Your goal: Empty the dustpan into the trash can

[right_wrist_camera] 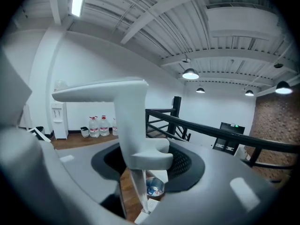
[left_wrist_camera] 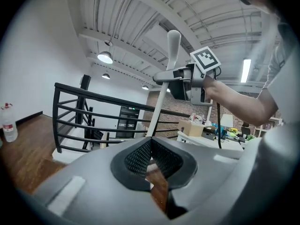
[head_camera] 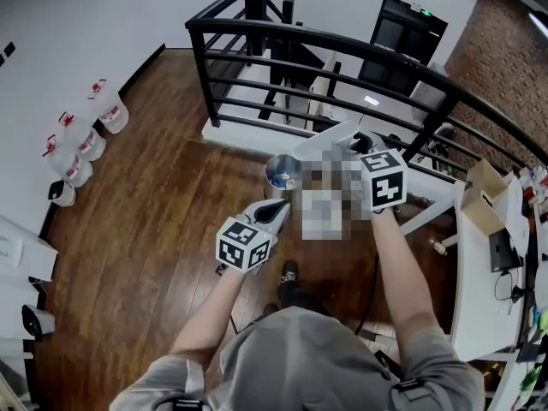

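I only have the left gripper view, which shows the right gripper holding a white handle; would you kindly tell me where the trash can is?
Observer: The head view shows the trash can standing on the wood floor just ahead of the left gripper, before the black railing.
Operator: Thank you; is its top open?
Observer: Yes; the right gripper view looks down into it, with something blue inside.
Operator: And where is the handle relative to it?
Observer: Clamped in the right gripper, the white handle has a thin pole running down close beside the can, on its left in that view.
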Tool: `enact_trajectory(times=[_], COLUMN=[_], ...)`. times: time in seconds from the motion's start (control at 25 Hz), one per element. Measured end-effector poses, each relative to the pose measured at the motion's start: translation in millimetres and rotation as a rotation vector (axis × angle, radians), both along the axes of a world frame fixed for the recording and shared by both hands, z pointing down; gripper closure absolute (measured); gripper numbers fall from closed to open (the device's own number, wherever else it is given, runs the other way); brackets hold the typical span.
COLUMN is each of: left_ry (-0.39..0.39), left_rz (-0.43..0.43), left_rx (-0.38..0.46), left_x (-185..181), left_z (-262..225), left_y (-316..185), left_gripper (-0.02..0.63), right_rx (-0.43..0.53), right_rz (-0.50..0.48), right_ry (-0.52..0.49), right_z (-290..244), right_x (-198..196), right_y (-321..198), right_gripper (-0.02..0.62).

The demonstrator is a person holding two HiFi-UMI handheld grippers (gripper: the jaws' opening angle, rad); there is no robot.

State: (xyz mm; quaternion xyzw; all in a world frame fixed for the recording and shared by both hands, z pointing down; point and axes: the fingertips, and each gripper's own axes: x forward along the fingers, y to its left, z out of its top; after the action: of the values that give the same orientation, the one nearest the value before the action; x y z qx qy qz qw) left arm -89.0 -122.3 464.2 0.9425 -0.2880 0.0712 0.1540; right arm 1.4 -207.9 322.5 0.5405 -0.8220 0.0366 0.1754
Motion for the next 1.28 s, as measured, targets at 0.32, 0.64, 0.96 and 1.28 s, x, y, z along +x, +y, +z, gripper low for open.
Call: enact_trajectory(times=[0.32, 0.64, 0.96, 1.28], left_ry=[-0.053, -0.104, -0.085, -0.074], left_rz=[-0.089, -0.158, -0.157, -0.058], left_rx=[0.034, 0.07, 0.031, 0.006], left_x=[-35.9, -62.8, -117.1, -155.9], left_z=[-5.7, -14.8, -1.1, 3.6], left_y=[-107.7, -200.1, -279.4, -348.9], left_gripper=[0.606, 0.606, 0.606, 0.606], right_rx=[0.023, 0.026, -0.015, -0.079], right_rz=[-0.138, -0.228, -0.223, -0.144], right_ry=[-0.037, -0.074, -0.076, -0.093], right_z=[-15.7, -22.7, -6.0, 11.8], right_x=[-57.4, -88.8, -142.9, -186.0], right_y=[-90.7, -176.2, -252.5, -314.4], right_gripper=[0.399, 0.397, 0.399, 0.399])
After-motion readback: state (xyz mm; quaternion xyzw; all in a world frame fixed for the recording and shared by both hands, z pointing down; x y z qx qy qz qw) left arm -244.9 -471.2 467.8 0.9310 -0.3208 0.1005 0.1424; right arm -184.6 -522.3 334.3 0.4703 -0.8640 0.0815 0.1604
